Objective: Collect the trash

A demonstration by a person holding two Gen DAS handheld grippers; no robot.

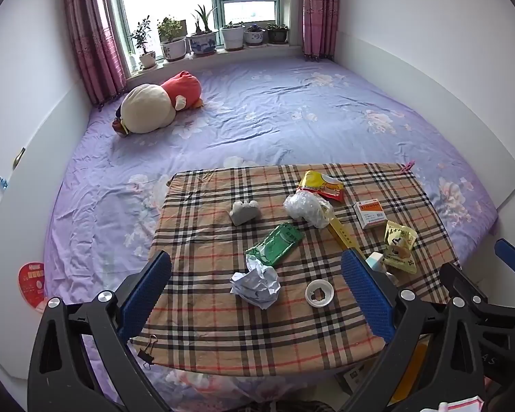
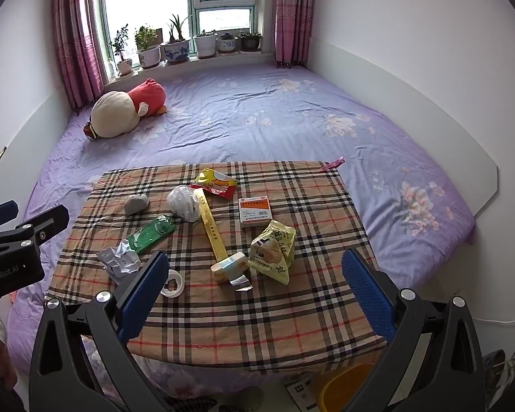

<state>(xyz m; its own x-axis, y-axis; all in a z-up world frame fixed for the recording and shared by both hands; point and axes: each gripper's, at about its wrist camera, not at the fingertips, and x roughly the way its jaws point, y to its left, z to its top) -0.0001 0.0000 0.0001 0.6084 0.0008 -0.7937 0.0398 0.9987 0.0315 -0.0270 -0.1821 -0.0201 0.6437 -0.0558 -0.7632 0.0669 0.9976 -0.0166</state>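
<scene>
Plaid board: crumpled paper near its front edge, green wrapper behind, white box toward right edge. My left claw and right claw spread wide, empty.

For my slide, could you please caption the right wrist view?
Open right gripper above a plaid cloth strewn with wrappers, crumpled paper and a box.

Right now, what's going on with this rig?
Trash pickup hasn't started. The left tool and right tool both hang open and empty above the plaid-covered board on the bed. Litter is all untouched: crumpled paper, green wrapper, clear plastic wad, white box, yellow snack packets, a small white ring. A yellow bin sits below the board's near edge.
</scene>
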